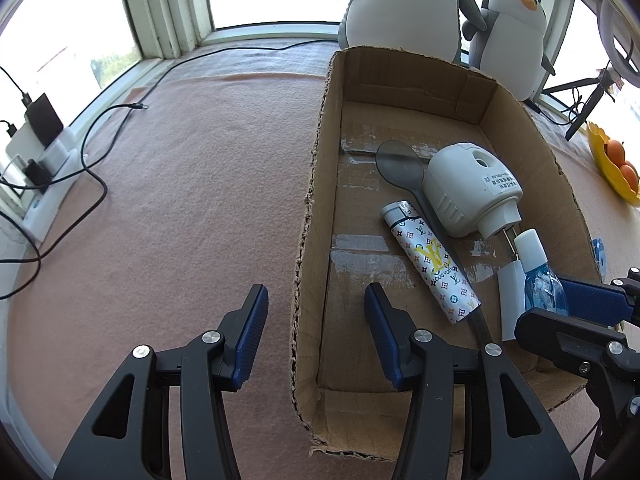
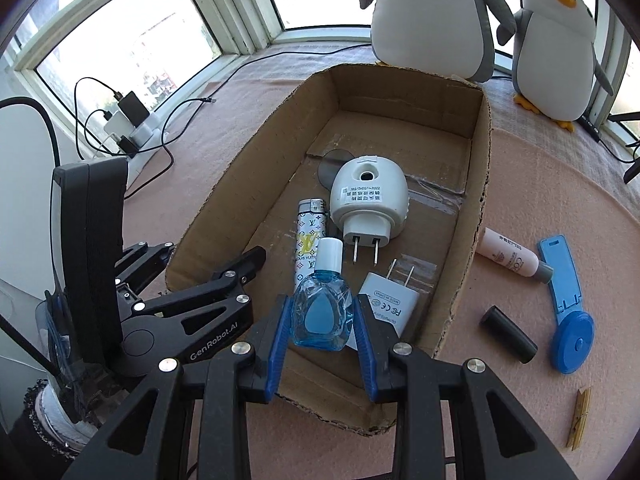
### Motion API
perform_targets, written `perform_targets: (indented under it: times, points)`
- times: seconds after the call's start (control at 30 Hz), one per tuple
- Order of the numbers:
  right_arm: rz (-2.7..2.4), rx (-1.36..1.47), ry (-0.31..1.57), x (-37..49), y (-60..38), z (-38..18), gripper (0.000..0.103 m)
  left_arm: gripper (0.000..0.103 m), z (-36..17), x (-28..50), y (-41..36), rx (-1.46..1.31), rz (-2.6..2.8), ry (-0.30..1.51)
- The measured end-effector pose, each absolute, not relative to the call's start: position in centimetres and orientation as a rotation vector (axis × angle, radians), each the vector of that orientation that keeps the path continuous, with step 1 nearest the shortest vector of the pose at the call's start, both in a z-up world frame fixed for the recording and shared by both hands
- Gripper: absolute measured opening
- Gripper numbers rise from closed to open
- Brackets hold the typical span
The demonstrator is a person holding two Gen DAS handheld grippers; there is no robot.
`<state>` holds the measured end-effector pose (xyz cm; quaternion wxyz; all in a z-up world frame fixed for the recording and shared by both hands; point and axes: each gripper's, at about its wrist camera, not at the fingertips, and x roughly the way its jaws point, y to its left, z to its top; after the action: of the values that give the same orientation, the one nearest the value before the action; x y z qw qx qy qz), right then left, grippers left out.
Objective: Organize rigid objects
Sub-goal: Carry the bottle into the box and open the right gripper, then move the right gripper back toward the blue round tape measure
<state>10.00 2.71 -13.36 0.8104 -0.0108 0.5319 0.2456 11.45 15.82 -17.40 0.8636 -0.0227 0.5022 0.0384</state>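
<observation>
The right claw [image 2: 322, 320] pinches a little blue bottle [image 2: 322, 310] over the near end of the cardboard box [image 2: 482, 168]. If dropped, the bottle may knock the white charger [image 2: 390, 300] (right beside it). The left claw [image 1: 316, 336] is spread, straddling the box's wall and holding nothing.

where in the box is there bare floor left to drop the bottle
Bare box floor along the far wall behind the plug-in unit, and the near end under the bottle. Crowded mid-box: lighter, unit, charger.
</observation>
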Motion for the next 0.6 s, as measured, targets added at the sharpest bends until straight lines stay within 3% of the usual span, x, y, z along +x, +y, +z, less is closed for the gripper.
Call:
perform_targets:
  times: [0.2, 0.27, 0.33, 0.6]
  points:
    - [0.528, -0.003, 1.134, 10.3, 2.4, -13.4, 0.029, 0.051, -17.4, 11.5, 15.8, -0.046, 0.080, 1.052]
    - [0.547, 0.023, 1.133, 10.4, 2.2, -13.3, 0.049, 0.051, -17.4, 11.4, 15.8, -0.045, 0.081, 1.052]
    - [0.548, 0.025, 1.106, 10.2, 2.0, -12.8, 0.056, 0.051, -17.4, 11.5, 15.8, -0.045, 0.081, 1.052]
    - [0.529, 0.007, 1.059, 9.7, 0.6, -11.3, 0.057, 0.051, -17.4, 11.4, 15.8, -0.046, 0.082, 1.052]
